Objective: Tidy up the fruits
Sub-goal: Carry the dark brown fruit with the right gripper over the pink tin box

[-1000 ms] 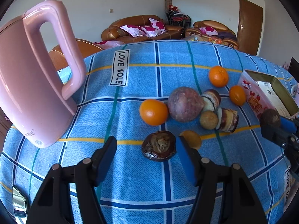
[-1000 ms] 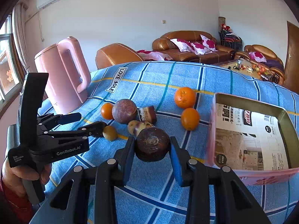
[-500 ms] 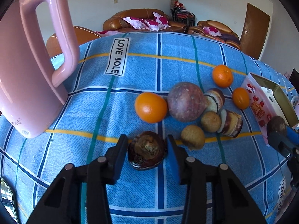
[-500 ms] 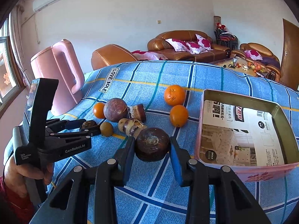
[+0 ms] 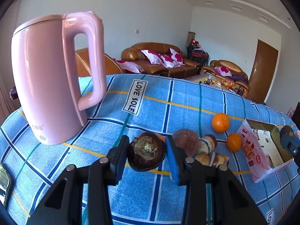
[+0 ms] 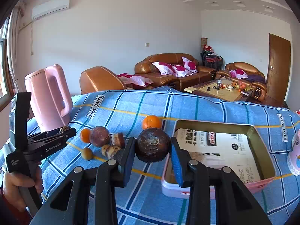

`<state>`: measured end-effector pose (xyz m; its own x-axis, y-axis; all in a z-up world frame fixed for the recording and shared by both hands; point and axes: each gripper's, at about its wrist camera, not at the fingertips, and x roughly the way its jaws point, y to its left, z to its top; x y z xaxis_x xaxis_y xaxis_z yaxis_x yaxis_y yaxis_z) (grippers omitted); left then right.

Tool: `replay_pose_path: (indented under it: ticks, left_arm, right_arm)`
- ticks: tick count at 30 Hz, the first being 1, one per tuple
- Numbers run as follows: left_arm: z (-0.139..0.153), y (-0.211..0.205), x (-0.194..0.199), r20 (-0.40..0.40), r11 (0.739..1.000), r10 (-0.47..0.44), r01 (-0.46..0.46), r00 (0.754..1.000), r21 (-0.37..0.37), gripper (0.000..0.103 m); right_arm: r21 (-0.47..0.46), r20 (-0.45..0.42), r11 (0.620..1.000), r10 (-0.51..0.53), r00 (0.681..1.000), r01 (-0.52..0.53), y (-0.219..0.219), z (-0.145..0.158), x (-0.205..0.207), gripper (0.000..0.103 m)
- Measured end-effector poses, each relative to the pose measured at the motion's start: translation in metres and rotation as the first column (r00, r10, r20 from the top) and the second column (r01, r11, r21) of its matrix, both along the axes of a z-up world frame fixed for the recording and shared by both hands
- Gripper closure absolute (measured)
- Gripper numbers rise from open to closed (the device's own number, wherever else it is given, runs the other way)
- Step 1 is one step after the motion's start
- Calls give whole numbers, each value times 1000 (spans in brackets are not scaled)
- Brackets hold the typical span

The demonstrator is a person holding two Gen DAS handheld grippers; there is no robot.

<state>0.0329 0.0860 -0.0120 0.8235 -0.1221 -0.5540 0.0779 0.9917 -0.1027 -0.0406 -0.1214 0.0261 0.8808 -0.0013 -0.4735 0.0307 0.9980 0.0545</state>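
Note:
My left gripper is shut on a dark brown mangosteen half with pale flesh showing, held above the blue checked cloth. My right gripper is shut on a whole dark round mangosteen, held at the near left rim of the open pink box. On the cloth lie a purple passion fruit, two oranges, a third orange, a small brown longan and cut fruit pieces. The right gripper shows in the left wrist view.
A tall pink kettle stands at the left on the table. The left gripper and the hand holding it show at the left of the right wrist view. Brown sofas and a low table stand beyond the far edge.
My left gripper closed on the mangosteen half and lifted it off the cloth. My right gripper carried its mangosteen to the box's near rim.

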Motion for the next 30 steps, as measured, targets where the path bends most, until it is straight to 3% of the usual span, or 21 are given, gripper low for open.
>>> replay_pose_path:
  ticks: [5, 15, 24, 30]
  left_arm:
    - [7, -26, -6, 36, 999, -40, 39, 999, 31, 62]
    - [21, -103, -24, 92, 980, -196, 193, 976, 36, 62]
    - [20, -193, -34, 66, 943, -329, 325, 942, 65, 62]
    - [9, -230, -34, 24, 921, -388, 386, 921, 58, 62]
  right_arm:
    - [-31, 29, 997, -67, 997, 68, -32, 2, -8, 64]
    - [-72, -7, 981, -182, 983, 181, -101, -9, -6, 64]
    - [-107, -49, 973, -213, 976, 207, -136, -20, -9, 64]
    - [-104, -81, 975, -204, 976, 196, -146, -25, -7, 64]
